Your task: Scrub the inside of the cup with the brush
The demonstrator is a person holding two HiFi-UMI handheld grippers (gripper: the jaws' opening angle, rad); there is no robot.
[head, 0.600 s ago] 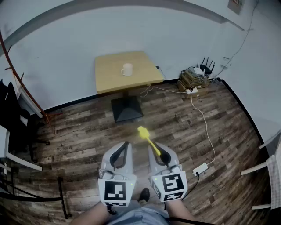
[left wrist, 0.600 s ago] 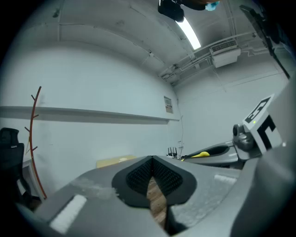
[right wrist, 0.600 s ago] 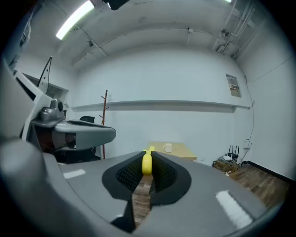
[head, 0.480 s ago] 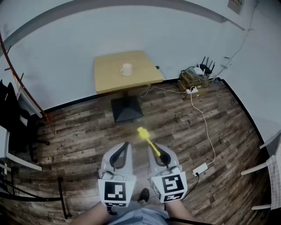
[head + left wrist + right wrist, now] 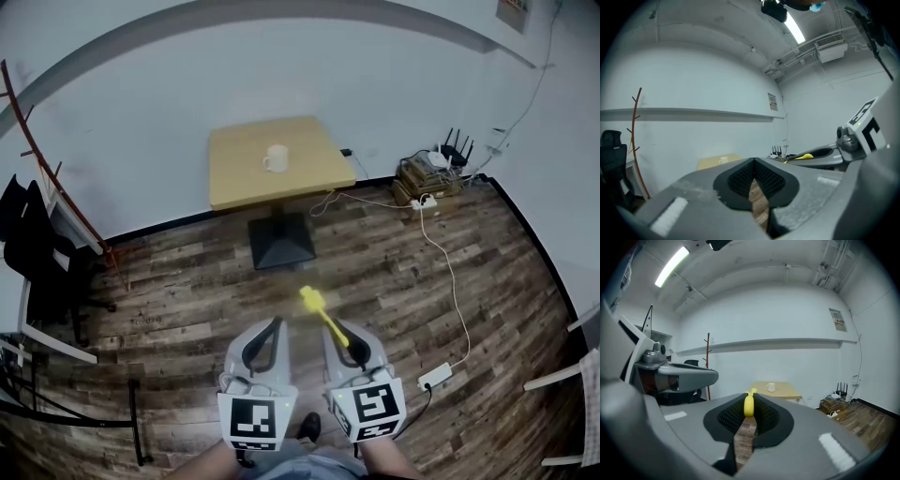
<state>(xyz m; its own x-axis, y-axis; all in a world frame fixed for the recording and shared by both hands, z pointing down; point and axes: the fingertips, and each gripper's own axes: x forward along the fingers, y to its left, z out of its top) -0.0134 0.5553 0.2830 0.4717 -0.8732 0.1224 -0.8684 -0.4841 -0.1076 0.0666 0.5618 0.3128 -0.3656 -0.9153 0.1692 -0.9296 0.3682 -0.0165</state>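
A white cup (image 5: pixel 276 157) stands on a small square wooden table (image 5: pixel 244 178) by the far wall, well ahead of both grippers. It also shows small in the right gripper view as the cup (image 5: pixel 771 387) on the table (image 5: pixel 787 391). My right gripper (image 5: pixel 343 334) is shut on the handle of a yellow brush (image 5: pixel 319 310), whose head points forward and up-left. The brush (image 5: pixel 749 404) sits between the pads. My left gripper (image 5: pixel 272 327) is shut with nothing in it, held beside the right one above the floor.
The table's black pedestal base (image 5: pixel 281 241) stands on the wood-plank floor. A white cable (image 5: pixel 448 272) runs to a power strip (image 5: pixel 436 376); a crate with a router (image 5: pixel 434 169) sits at the far right wall. A black chair (image 5: pixel 37 262) and red rack (image 5: pixel 52 178) stand left.
The whole view has shifted slightly: the table and cup sit a little lower and to the right, and both grippers are lower in the picture. The grips are unchanged.
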